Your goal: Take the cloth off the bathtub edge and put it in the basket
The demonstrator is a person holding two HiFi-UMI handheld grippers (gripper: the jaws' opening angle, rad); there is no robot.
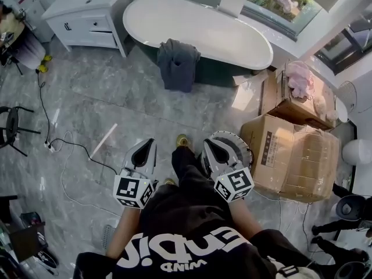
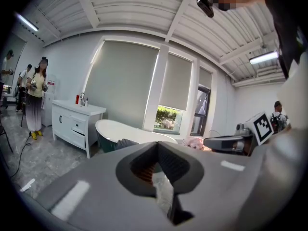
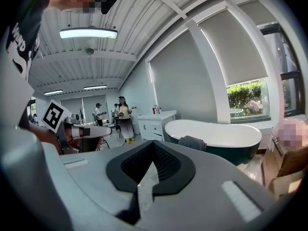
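- Over the near edge of the bathtub (image 1: 232,42) hangs the dark grey cloth (image 1: 178,63), well apart from both grippers.
- Only the head view shows it hanging down the tub's side.
- Left gripper (image 1: 147,145) and right gripper (image 1: 209,146): fingers pressed together, holding nothing.

The cloth (image 1: 178,64) is a dark slate grey. The bathtub (image 1: 197,31) is white inside and dark green on its outer wall. The floor (image 1: 104,97) is grey with pale marbled veins, crossed by a black cable (image 1: 43,106). The cabinet (image 1: 87,13) is white. The cardboard boxes (image 1: 296,156) are tan brown, one topped with pink fabric (image 1: 300,77). The left claw (image 1: 150,142) and right claw (image 1: 207,143) are light grey with black-and-white square markers. The person's shirt (image 1: 192,237) is black with white lettering.
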